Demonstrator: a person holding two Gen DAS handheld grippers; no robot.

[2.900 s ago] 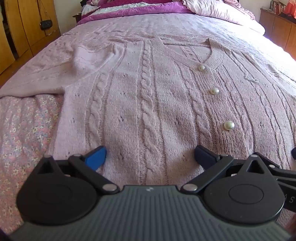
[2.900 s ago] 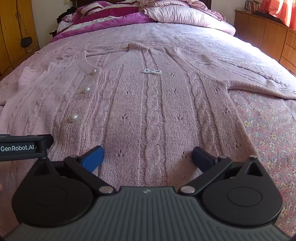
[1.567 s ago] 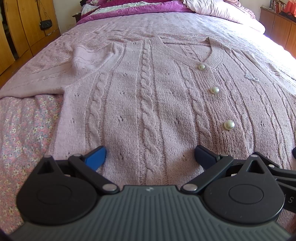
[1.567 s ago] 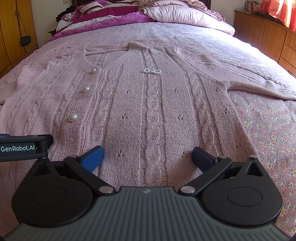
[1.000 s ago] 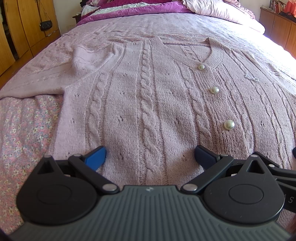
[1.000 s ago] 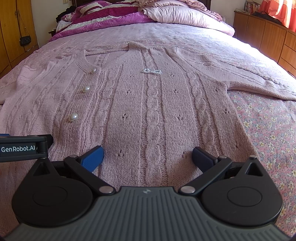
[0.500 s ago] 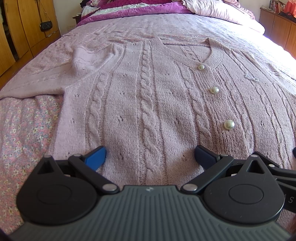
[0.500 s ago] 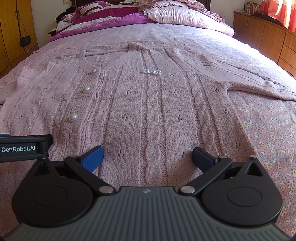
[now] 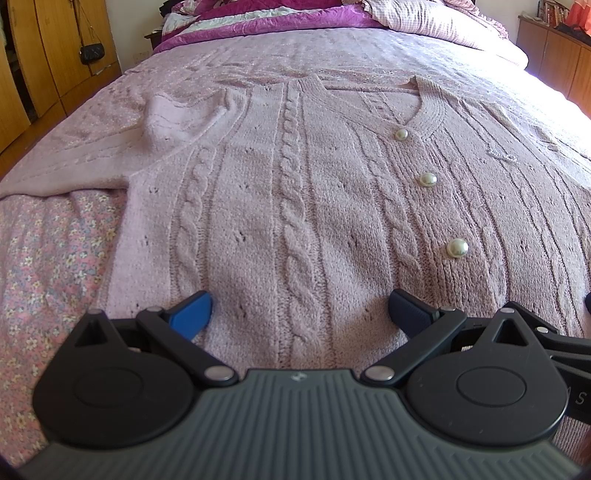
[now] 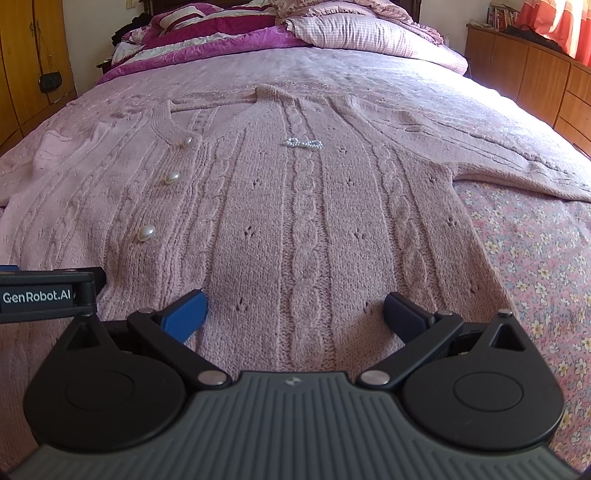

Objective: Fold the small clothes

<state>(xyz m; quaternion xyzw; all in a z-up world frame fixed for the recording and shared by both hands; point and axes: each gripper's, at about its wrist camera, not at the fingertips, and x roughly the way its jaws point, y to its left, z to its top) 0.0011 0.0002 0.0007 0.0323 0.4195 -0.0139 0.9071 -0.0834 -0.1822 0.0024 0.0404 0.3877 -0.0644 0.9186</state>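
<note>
The left claw [image 9: 299, 314] is spread wide, grasping nothing, poised at the hem of the pink cable-knit cardigan [image 9: 295, 206]. Just beside it, the right claw [image 10: 293, 314] is likewise released at the same hem. The cardigan lies flat, buttoned, sleeves out toward both side edges of the bed [image 10: 535, 266], collar toward the pillows [image 10: 354, 33].

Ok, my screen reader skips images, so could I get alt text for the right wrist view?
A pink cable-knit cardigan with pearl buttons lies flat on a floral bedspread; the open right claw hovers over its hem.
</note>
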